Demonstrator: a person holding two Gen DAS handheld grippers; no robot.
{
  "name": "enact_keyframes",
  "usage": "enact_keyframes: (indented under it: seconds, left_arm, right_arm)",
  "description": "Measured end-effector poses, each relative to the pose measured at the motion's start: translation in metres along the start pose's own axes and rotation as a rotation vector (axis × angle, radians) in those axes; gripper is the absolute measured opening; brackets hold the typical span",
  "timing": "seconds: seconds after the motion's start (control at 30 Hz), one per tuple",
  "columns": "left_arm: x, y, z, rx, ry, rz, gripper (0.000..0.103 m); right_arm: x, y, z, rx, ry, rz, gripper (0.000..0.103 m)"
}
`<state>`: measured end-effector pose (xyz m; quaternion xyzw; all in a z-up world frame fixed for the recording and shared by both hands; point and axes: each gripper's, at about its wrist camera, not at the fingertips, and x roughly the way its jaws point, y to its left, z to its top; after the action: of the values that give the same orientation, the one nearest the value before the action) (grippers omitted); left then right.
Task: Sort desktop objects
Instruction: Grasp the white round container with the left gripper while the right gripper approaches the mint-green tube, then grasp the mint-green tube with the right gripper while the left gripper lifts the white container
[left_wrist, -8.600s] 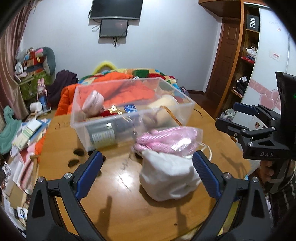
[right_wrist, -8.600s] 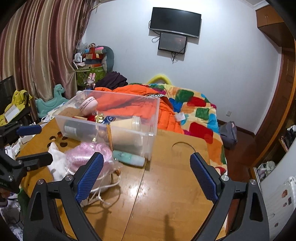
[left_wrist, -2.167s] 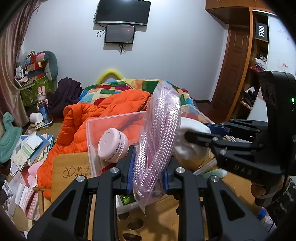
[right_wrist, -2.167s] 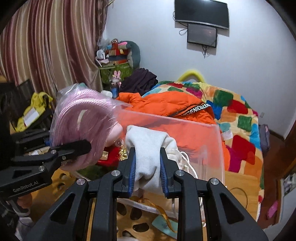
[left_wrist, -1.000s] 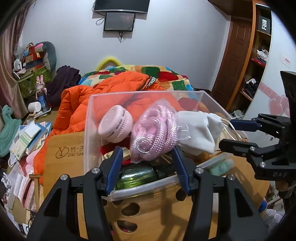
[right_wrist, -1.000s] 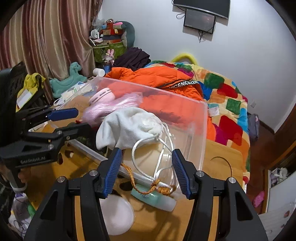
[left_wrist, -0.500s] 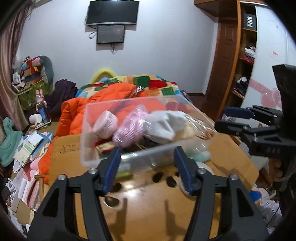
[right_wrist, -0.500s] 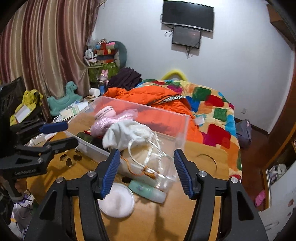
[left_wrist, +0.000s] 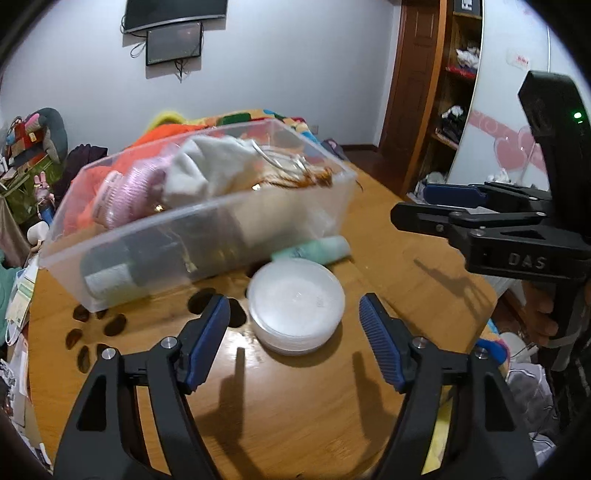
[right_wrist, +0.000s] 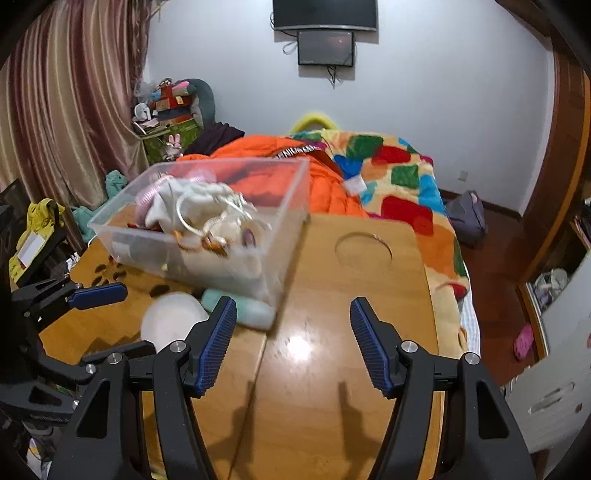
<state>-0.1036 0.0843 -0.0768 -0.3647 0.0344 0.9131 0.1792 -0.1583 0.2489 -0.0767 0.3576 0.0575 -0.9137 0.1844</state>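
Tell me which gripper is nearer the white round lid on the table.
Left. The left gripper, jaws opening, frames the white round lid; the right gripper sits off to its right, over bare table.

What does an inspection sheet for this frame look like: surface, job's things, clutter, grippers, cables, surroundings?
Surface: wooden table with paw-shaped cutouts and glare.
Job's things: clear bin holds a white cloth, a pink bundle and more; white round lid and mint tube lie on the table beside it.
Clutter: nothing else seen on the table.
Grippers: left gripper opening, empty, the lid ahead of it; right gripper open, empty.
Cables: white cord looped in the bin.
Surroundings: bed with orange jacket, curtain, wall screens.
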Motion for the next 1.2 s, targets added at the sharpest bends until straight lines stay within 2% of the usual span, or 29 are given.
enact_keyframes:
  seconds: [0.27, 0.33, 0.37, 0.57, 0.73, 0.87, 0.9, 1.03, 1.2]
  left_arm:
    - [0.030, -0.001, 0.000, -0.045, 0.052, 0.004, 0.073]
    - [0.033, 0.000, 0.000, -0.053, 0.048, 0.011, 0.065]
    - [0.033, 0.001, -0.001, -0.057, 0.042, 0.010, 0.065]
    - [0.021, 0.015, -0.011, -0.088, 0.012, 0.009, 0.065]
    - [0.002, 0.039, -0.018, -0.139, -0.027, 0.027, 0.065]
    - [-0.017, 0.054, -0.024, -0.154, -0.068, 0.053, 0.065]
    - [-0.020, 0.057, -0.025, -0.160, -0.075, 0.052, 0.065]
    - [-0.030, 0.066, -0.029, -0.180, -0.097, 0.044, 0.065]
    - [-0.034, 0.075, -0.033, -0.203, -0.109, 0.032, 0.065]
  right_arm:
    - [0.011, -0.008, -0.021, 0.039, 0.048, 0.028, 0.060]
    - [0.015, -0.006, -0.023, 0.039, 0.059, 0.034, 0.060]
    - [0.017, -0.004, -0.023, 0.039, 0.065, 0.040, 0.060]
    - [0.033, 0.014, -0.022, 0.053, 0.096, 0.079, 0.060]
    - [0.053, 0.034, -0.017, 0.049, 0.135, 0.078, 0.060]
    - [0.068, 0.042, -0.009, 0.108, 0.172, 0.080, 0.062]
    - [0.070, 0.043, -0.007, 0.129, 0.170, 0.072, 0.067]
    - [0.075, 0.048, -0.002, 0.179, 0.153, 0.028, 0.072]
    - [0.078, 0.067, -0.004, 0.112, 0.148, -0.050, 0.078]
